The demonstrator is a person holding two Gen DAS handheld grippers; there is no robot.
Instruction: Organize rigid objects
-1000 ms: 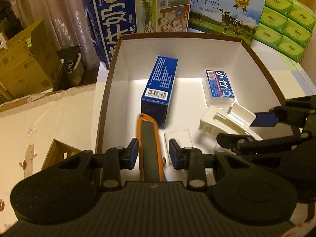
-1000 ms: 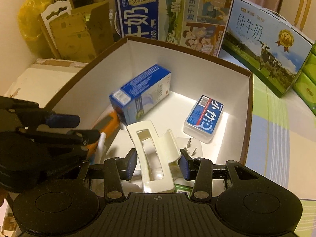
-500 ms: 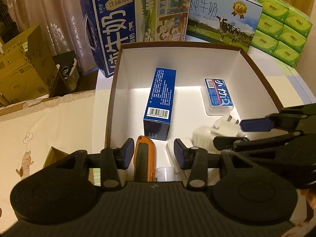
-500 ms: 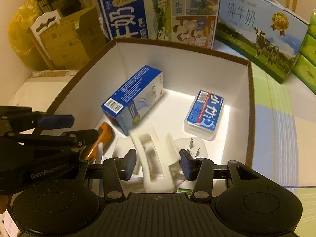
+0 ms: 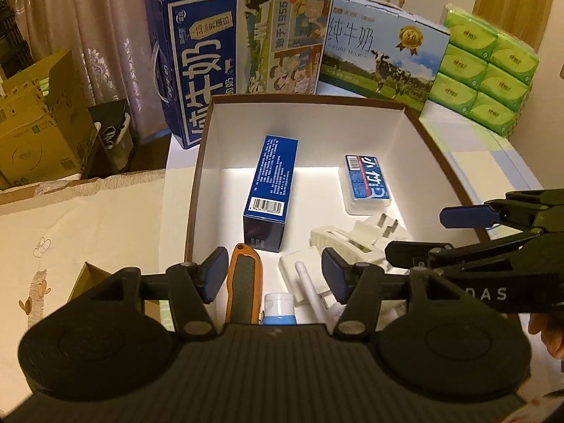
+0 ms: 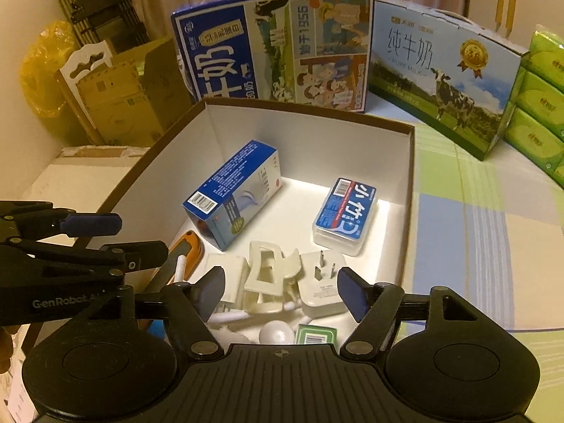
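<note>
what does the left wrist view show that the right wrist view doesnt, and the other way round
Only the left wrist view: a white-capped bottle with a blue label at the near edge, beside the orange knife.
Only the right wrist view: a white ball, a small green box, and a yellow bag in the room's corner.
Both: the open box holding the tall blue carton, flat blue-labelled case, cream clip, white plug and orange knife; both tools, left tool and right tool, open with nothing gripped.

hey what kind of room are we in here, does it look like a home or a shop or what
Most likely a room in a home, used partly for storage. Patterned curtains hang behind, milk gift cartons and green tissue packs stand on a cloth-covered table, and cardboard boxes are piled beside it.
</note>
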